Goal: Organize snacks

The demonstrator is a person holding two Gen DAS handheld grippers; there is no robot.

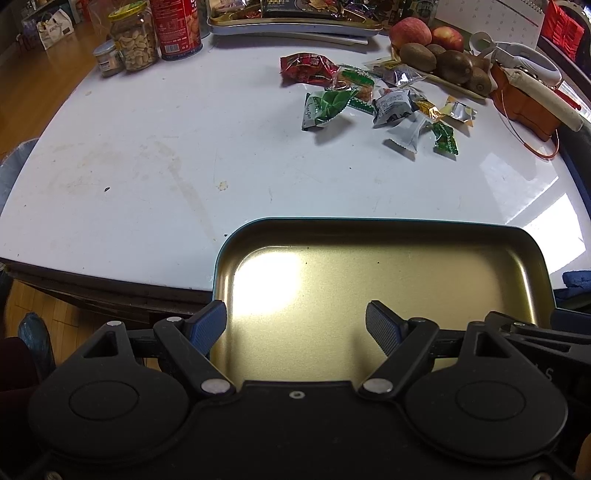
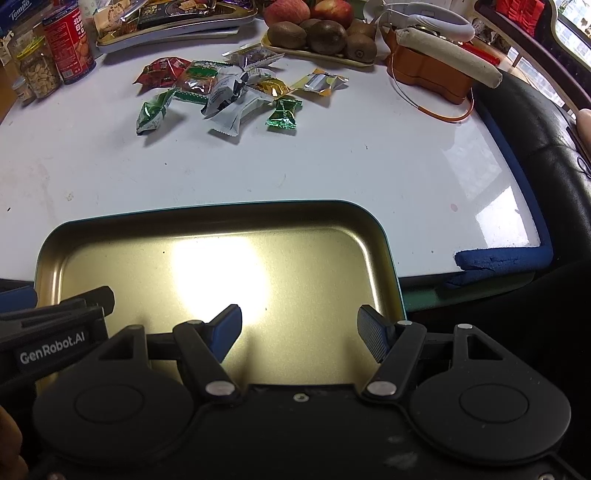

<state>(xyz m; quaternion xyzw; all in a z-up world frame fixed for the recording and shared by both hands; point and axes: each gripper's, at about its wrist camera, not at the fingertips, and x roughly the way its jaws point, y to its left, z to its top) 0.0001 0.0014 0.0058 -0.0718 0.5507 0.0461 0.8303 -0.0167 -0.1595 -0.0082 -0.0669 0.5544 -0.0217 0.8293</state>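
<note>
The left gripper (image 1: 295, 321) and right gripper (image 2: 299, 325) both hang wide open, holding nothing, just above a gold tray (image 2: 221, 221) on the near edge of the white table (image 1: 147, 147). Farther ahead lies a pile of snacks (image 2: 229, 92). Beyond them a fruit plate (image 2: 317, 55) is partly cut off.

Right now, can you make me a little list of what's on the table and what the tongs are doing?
tray: gold tin tray, nothing in it, at the near table edge
snacks: pile of wrapped snacks lying beyond the tray
fruit: plate of apples and kiwis behind the pile
left tongs: open, holding nothing, over the tray
right tongs: open, holding nothing, over the tray
</note>
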